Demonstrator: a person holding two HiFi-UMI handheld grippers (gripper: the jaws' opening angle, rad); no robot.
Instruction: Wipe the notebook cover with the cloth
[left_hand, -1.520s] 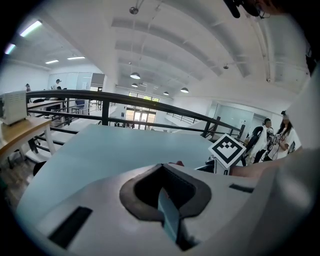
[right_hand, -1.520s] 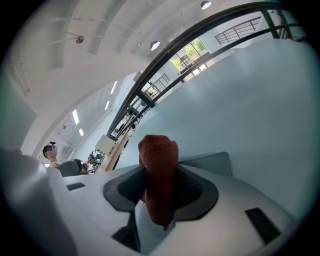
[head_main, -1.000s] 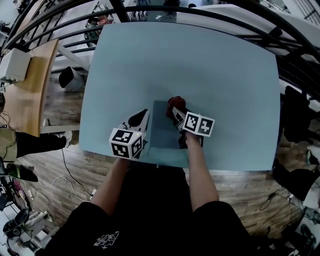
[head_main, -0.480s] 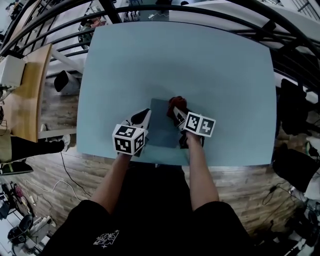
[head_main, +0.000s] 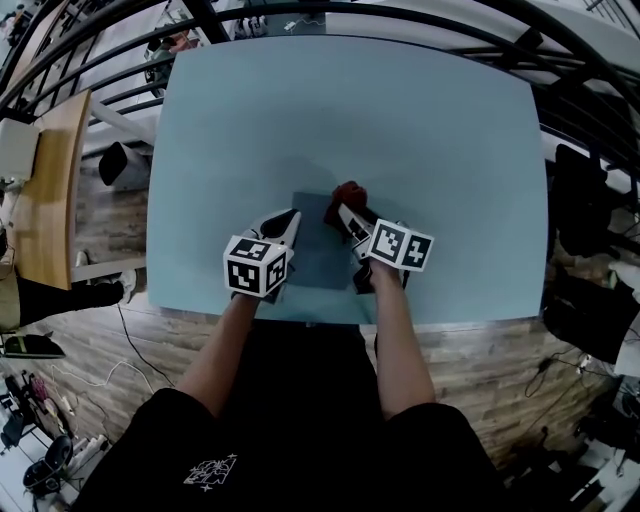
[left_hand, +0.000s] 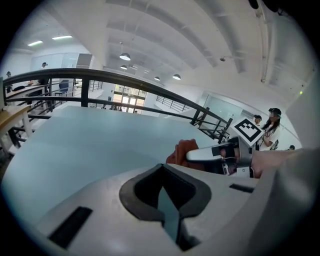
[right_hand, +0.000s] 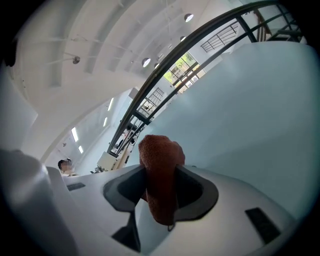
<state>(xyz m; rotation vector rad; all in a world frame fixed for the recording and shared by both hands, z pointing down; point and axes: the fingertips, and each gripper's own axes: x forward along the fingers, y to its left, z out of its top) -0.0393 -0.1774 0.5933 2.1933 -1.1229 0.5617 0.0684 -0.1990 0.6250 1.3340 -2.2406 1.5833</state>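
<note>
A grey-blue notebook (head_main: 318, 255) lies flat near the front edge of the pale blue table (head_main: 400, 110). My right gripper (head_main: 343, 214) is shut on a rust-red cloth (head_main: 347, 194), which rests at the notebook's far right corner. In the right gripper view the cloth (right_hand: 160, 170) bulges up between the shut jaws of that gripper (right_hand: 161, 192). My left gripper (head_main: 288, 222) sits at the notebook's left edge. Its jaws (left_hand: 165, 197) are pressed together on a thin blue-grey sliver that looks like the notebook's edge (left_hand: 169, 212). From the left gripper view the cloth (left_hand: 181, 152) and the right gripper (left_hand: 207, 155) show just ahead.
A black railing (head_main: 420, 15) curves round the table's far side. A wooden desk (head_main: 45, 190) stands to the left over plank flooring (head_main: 110, 215). A person (left_hand: 272, 120) stands in the background at the right. The rest of the tabletop carries no objects.
The head camera has shifted a little. Both grippers stay at the notebook, the right one still holding the cloth at the far right corner with hardly any shift.
</note>
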